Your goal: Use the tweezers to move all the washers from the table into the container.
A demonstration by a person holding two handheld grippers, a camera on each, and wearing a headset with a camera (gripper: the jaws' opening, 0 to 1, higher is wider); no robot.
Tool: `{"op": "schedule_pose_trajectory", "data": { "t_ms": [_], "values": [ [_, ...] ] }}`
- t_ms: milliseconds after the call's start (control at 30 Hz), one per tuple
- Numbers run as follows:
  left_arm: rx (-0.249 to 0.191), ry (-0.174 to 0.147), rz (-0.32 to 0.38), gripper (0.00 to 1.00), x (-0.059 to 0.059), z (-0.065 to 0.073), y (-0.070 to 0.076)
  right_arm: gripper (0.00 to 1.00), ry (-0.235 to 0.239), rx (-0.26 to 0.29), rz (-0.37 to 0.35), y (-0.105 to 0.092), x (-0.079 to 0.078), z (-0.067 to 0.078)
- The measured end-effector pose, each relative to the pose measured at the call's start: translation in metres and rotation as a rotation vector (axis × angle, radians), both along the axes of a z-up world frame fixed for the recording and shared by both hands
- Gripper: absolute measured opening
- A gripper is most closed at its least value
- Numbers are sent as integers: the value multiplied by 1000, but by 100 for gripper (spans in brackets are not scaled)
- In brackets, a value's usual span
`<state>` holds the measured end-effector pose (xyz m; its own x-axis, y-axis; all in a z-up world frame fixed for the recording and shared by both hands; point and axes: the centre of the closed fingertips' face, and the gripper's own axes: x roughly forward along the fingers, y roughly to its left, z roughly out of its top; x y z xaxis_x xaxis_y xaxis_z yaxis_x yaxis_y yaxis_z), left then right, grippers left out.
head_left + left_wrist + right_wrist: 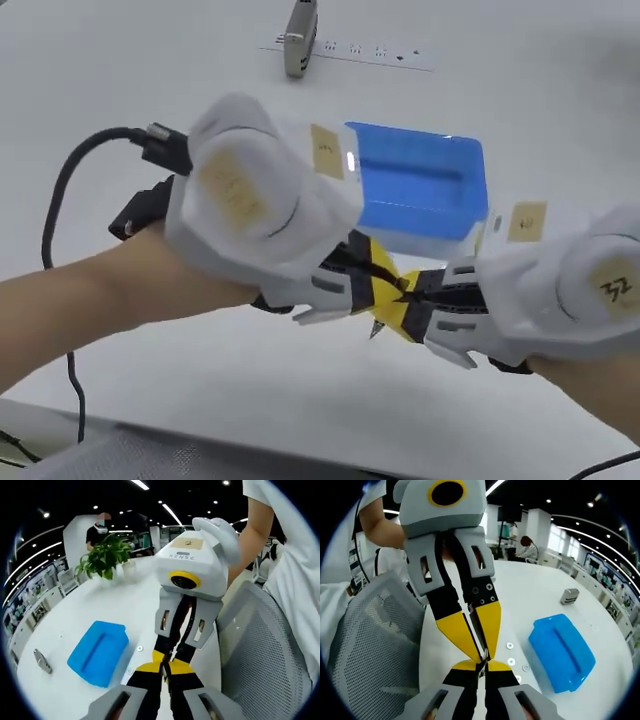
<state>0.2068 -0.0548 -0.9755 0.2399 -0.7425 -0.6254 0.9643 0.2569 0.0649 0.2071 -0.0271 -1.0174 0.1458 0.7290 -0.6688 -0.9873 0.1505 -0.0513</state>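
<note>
Left gripper [385, 280]: clenched. In the right gripper view its yellow jaws press flat on a thin metal strip, the tweezers [479, 637].
Right gripper [412, 305]: also clenched, meeting the left gripper tip to tip over the near part of the table [300, 390], with the tweezers pinched where the two meet.
Tweezers: held between both grippers. In the head view a silver point pokes down just below the jaws.
Washers [509, 645]: four show in the right gripper view, loose on the table just past the jaw tips, between the grippers and the container.
Container [420, 185]: blue, resting on the table just beyond the grippers, with the nearest washers close beside it.
Cable [60, 190]: black, curving off the back of the left gripper.
Power strip [350, 50]: at the far side of the table, with a grey block [300, 25] on its left end.
</note>
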Motion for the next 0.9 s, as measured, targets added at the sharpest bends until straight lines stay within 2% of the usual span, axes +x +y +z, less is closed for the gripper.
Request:
{"op": "schedule_pose_trajectory", "data": {
  "t_ms": [133, 267, 333, 367, 400, 433, 500, 533, 600, 667, 733, 833, 900],
  "values": [
    [-7, 15, 29, 0, 1, 1, 1, 0, -2, -1, -15, 0, 1, 0],
    [-11, -7, 89, 3, 5, 4, 4, 0, -4, 6, -53, -1, 4, 2],
    [1, -36, 169, 5, 12, 4, 11, 0, -3, 14, -74, -1, 6, 4],
    [11, -59, 212, 5, 16, 4, 17, 0, -1, 17, -85, -2, 7, 5],
    [8, -66, 238, 3, 17, 4, 19, 0, 0, 18, -94, -2, 8, 6],
    [1, -63, 317, 3, 21, 4, 27, 0, -1, 21, -107, -3, 9, 8],
    [-29, -41, 403, 4, 23, 6, 34, 0, 5, 31, -125, -3, 9, 10],
    [-41, -46, 480, 4, 27, 8, 42, 0, 11, 40, -139, -3, 10, 12],
    [-65, -44, 567, 4, 29, 9, 52, 0, 12, 43, -156, -2, 12, 13],
    [-107, -11, 651, 3, 29, 10, 61, 0, 14, 54, -175, 0, 14, 16],
    [-137, 2, 721, 4, 28, 12, 72, 0, 19, 68, -190, 4, 17, 20],
    [-175, 12, 787, 5, 24, 12, 84, 0, 11, 87, -211, 9, 22, 24],
    [-172, -5, 837, 10, 19, 11, 96, 0, 12, 112, -237, 14, 27, 28]
  ]
}}
